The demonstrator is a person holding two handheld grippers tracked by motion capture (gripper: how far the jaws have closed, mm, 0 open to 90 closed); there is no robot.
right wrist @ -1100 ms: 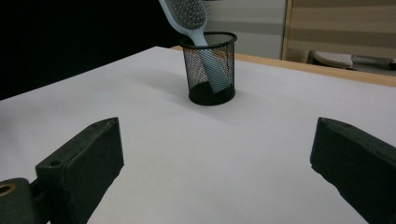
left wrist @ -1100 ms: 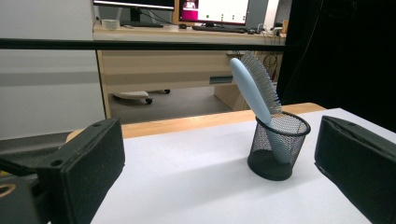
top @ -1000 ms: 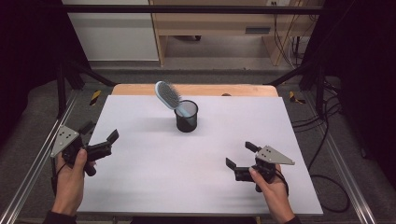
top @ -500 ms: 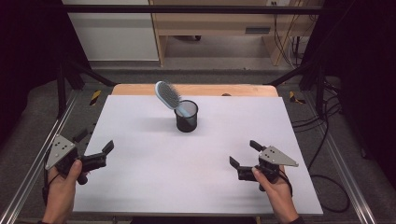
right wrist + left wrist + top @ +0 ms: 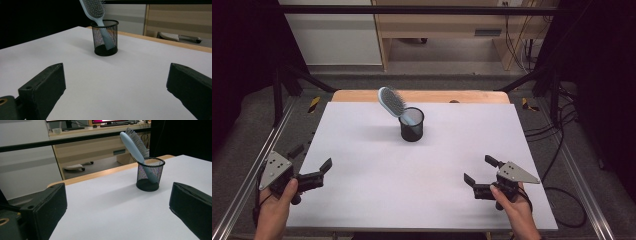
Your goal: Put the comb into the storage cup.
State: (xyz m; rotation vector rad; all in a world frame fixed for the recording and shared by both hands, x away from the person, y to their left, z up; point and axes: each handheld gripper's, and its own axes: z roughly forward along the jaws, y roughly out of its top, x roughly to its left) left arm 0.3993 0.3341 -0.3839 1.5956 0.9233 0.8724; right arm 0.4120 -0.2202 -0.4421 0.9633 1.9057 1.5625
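High view: person's hands came in at the near edge, one gripper each. Left gripper (image 5: pixel 311 171) sat at the near-left edge of the white table (image 5: pixel 362 200), jaws spread wide w/ nothing between; grey plate on top. Right gripper (image 5: pixel 481 174) sat over the near-right part, jaws likewise spread & empty, pointing toward the table's middle. The two were well apart.

Left gripper view: bare white surface ran between & ahead of its jaws; the black mesh cup (image 5: pixel 150 174) stood upright ahead, to the right of centre. Right gripper view: same cup (image 5: pixel 104 38) ahead, a bit left of centre.

In the cup a light-blue hairbrush (image 5: pixel 394 104) stood handle-down, head sticking out above the rim & tilted to the cup's left in high view, bristles showing. Beyond the cup, wooden table edge (image 5: pixel 362 95), then floor & a wooden desk (image 5: pixel 437 25) far back.
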